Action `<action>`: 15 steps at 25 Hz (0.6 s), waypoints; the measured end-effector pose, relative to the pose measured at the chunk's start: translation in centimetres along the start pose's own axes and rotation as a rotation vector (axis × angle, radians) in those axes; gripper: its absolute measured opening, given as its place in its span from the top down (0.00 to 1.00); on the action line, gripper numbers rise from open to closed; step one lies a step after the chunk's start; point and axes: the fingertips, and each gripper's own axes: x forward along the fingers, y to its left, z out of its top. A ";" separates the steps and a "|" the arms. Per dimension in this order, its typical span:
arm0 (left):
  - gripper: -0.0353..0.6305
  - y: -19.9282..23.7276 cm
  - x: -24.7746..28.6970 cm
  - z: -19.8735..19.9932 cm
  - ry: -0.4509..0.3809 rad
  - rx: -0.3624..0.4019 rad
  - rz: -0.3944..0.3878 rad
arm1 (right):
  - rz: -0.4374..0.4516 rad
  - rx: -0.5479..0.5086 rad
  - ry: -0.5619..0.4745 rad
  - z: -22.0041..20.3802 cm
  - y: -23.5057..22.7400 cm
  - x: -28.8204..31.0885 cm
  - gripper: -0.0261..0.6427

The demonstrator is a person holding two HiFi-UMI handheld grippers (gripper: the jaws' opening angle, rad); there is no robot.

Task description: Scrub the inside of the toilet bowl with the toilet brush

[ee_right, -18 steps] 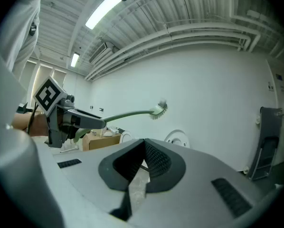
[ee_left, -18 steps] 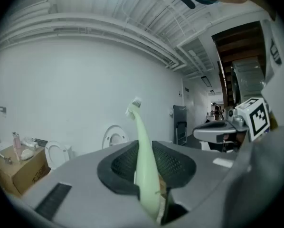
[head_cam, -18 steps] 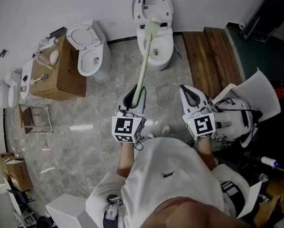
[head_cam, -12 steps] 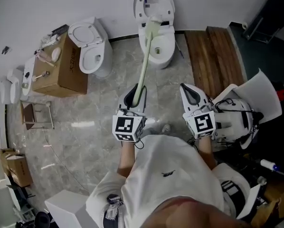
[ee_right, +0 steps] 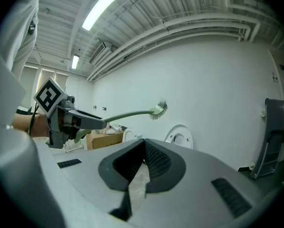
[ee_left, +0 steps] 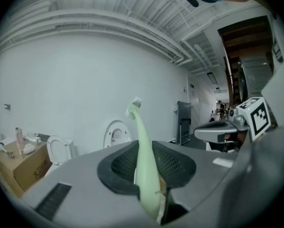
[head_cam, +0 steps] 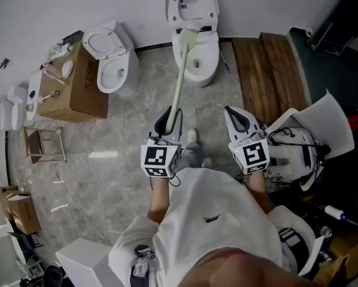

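Jaws of left gripper [head_cam: 168, 120] clamp toilet brush [head_cam: 179, 79] aimed at toilet bowl [head_cam: 212, 54]; right gripper [head_cam: 238, 120] jaws together, empty.

Pale green toilet brush [head_cam: 179, 76] in the grey left gripper [head_cam: 168, 119], black-and-white square markers on its cube. White toilet [head_cam: 204, 58] ahead, grey-veined marble floor [head_cam: 125, 130] beneath, brown cardboard box [head_cam: 86, 91] off left.

brush [head_cam: 178, 82] grip end: buried in left gripper [head_cam: 169, 119] | brush head height over toilet [head_cam: 204, 57]: cannot tell | left gripper view: bowl behind gripper body, only lid [ee_left: 116, 135] shows | bits on box [head_cam: 77, 91]: too small to tell
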 end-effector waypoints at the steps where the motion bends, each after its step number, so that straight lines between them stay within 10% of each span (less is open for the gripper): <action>1: 0.80 0.3 0.3 0.1 -0.001 -0.003 0.002 | 0.003 -0.001 0.002 0.0 -0.2 0.4 0.97; 15: 0.80 6.9 8.4 0.0 0.027 -0.029 -0.002 | -0.008 0.013 0.057 0.0 -4.5 10.0 0.97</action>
